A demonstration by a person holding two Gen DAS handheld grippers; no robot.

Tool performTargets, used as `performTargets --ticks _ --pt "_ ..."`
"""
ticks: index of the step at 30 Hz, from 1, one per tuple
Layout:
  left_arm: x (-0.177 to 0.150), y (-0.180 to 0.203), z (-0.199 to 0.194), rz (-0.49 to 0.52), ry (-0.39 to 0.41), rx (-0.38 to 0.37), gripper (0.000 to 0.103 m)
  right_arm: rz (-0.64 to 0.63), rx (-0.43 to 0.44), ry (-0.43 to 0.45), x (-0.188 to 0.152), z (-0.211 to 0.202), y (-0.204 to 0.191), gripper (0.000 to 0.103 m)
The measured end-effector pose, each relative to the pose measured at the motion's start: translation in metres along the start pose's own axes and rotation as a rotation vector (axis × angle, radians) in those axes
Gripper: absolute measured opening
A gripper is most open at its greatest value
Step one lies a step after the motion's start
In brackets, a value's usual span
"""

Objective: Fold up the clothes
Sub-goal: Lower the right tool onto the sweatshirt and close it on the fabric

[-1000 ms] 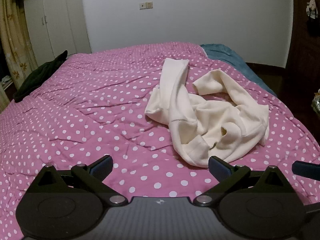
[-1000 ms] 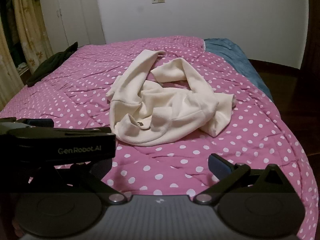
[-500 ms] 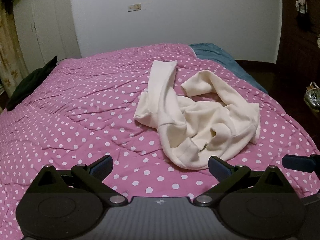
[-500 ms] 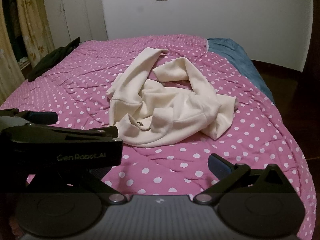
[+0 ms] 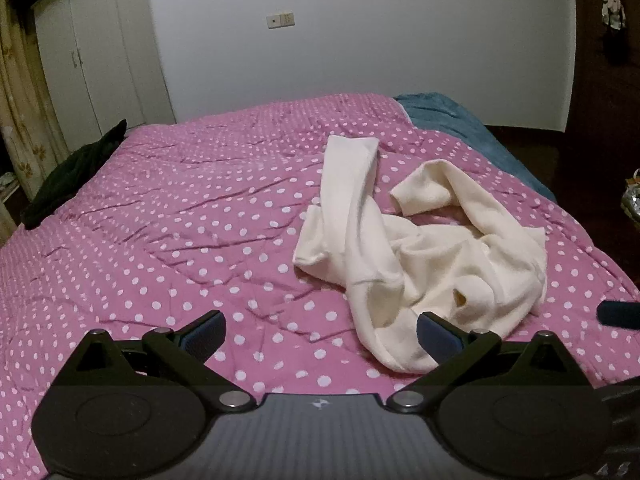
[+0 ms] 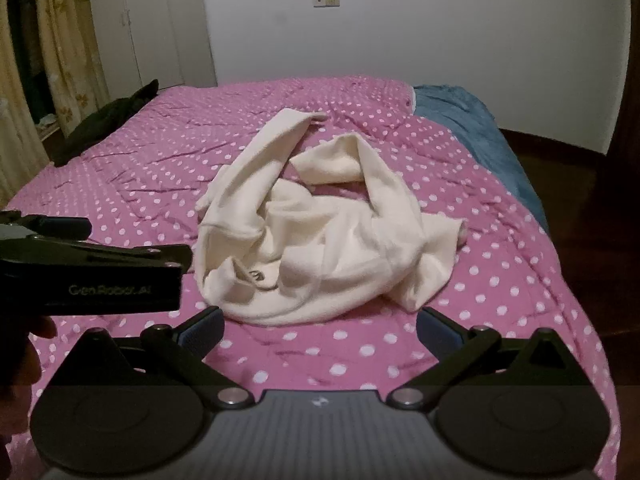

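Observation:
A cream sweatshirt [image 5: 420,256] lies crumpled on the pink polka-dot bedspread [image 5: 180,224], one sleeve stretched toward the far wall. My left gripper [image 5: 320,330] hovers open just short of the garment's near edge, its right finger at the hem. In the right wrist view the same sweatshirt [image 6: 320,236] sits straight ahead, and my right gripper [image 6: 320,328] is open just before its near hem. The left gripper's body [image 6: 92,276] shows at the left of that view. Nothing is held.
A dark garment [image 5: 76,176] lies at the bed's far left edge. A blue blanket [image 6: 480,132] covers the far right corner. White wardrobe doors [image 5: 92,60] and a curtain stand at the left; dark floor lies to the right of the bed.
Both grippers have moved forward toward the sweatshirt, which now looks larger and closer. The garment itself has not moved. Both stay open.

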State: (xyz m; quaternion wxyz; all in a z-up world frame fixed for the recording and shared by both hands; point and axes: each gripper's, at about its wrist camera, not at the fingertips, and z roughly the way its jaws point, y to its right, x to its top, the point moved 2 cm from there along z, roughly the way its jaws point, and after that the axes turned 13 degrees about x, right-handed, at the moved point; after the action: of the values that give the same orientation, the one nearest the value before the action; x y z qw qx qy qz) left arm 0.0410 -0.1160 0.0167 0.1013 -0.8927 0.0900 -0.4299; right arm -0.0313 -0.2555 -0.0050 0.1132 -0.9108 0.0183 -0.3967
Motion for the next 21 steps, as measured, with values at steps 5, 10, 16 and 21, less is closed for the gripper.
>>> performTargets --ticks 5,10,16,21 --pt "0.011 -0.003 0.008 -0.013 0.011 0.002 0.103 -0.009 0.0 0.005 0.013 0.007 0.013 0.103" --pt "0.023 -0.005 0.019 -0.031 0.024 -0.015 0.103 0.006 0.009 0.01 0.026 0.017 0.029 0.102" --pt "0.032 -0.002 0.041 -0.051 -0.012 -0.031 0.102 -0.021 -0.021 -0.001 0.037 0.032 0.041 0.095" --pt "0.038 0.001 0.055 -0.06 -0.031 -0.073 0.091 -0.042 -0.024 -0.003 0.046 0.046 0.05 0.083"
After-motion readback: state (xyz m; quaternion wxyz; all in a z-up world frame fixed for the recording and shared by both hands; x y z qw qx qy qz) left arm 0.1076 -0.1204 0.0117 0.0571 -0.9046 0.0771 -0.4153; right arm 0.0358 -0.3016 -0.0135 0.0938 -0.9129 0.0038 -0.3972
